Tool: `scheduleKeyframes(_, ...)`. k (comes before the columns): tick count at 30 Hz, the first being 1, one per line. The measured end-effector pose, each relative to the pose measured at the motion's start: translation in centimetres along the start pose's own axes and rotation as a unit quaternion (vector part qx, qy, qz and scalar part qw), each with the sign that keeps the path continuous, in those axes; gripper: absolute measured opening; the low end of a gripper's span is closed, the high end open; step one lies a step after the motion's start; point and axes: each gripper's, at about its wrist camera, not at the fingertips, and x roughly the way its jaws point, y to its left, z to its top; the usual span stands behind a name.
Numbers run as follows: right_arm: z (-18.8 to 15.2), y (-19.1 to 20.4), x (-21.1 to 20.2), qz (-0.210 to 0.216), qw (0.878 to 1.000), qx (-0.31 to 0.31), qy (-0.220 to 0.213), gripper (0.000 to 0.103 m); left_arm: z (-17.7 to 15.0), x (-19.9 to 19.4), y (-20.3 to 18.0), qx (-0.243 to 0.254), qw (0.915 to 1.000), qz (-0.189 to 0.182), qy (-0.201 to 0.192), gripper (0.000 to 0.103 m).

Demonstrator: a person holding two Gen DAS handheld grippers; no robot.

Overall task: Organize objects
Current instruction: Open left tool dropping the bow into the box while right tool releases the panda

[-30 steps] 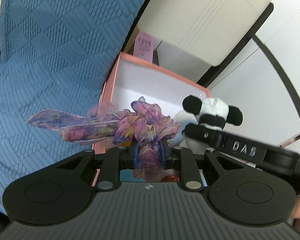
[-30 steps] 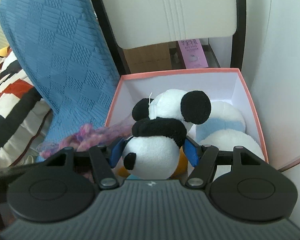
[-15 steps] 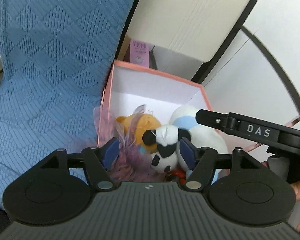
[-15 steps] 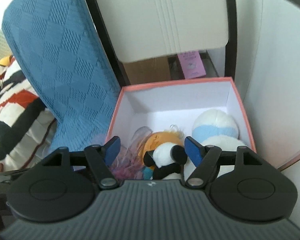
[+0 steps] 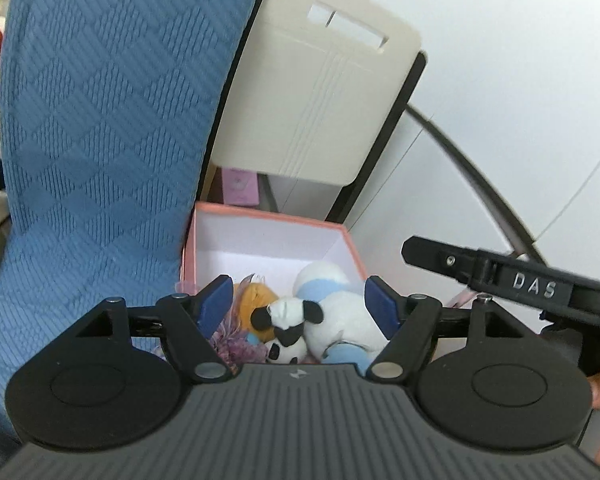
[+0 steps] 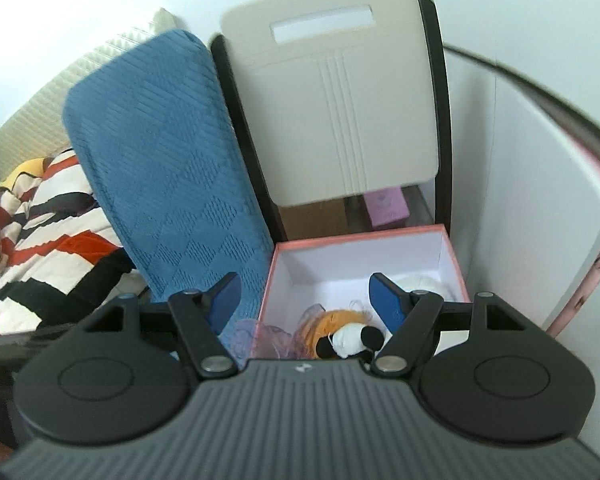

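A pink box (image 5: 268, 214) with a white inside holds a small panda plush (image 5: 288, 316), an orange plush (image 5: 256, 300), a white and pale-blue plush (image 5: 340, 308) and a purple gauzy ribbon (image 5: 230, 340) at its left wall. My left gripper (image 5: 300, 302) hangs above the box, its jaws opening with nothing between the pads. In the right wrist view, my right gripper (image 6: 304, 296) stands open above the box (image 6: 360, 236), clear of the panda (image 6: 350, 338) and the ribbon (image 6: 268, 332). One black arm of the right gripper (image 5: 516, 280) shows at the right.
A blue knitted blanket (image 5: 100, 140) hangs left of the box. A cream chair back (image 5: 320, 100) rises behind it, with a small pink carton (image 6: 386, 204) under it. A striped blanket (image 6: 32, 240) lies far left. A white panel with a pink edge (image 6: 580, 240) stands at the right.
Both grippers have risen and drawn back from the box. The left let go of the purple ribbon and the right let go of the panda; both now lie in the box.
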Motion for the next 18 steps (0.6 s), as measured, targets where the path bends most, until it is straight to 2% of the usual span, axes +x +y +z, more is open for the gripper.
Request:
scheduleKeyframes(8,-1.1,2.0,-4.5,-0.002,1.000,-0.002,-0.023,0.073,-0.2,-6.0,0.0,0.010,0.9992,-0.006,-0.038,0.081)
scheduleKeyframes(16,-5.8,2.5,-7.5,-0.004,1.000,0.020,-0.013,0.073,-2.5,-10.2,-0.1,0.033,0.9982,-0.007,-0.050,0.086)
scheduleKeyframes(18,-7.1,2.4,-7.7,-0.011,1.000,0.023,-0.006,0.073,-3.3,-10.9,0.0,0.033,0.9982,-0.011,-0.049,0.092)
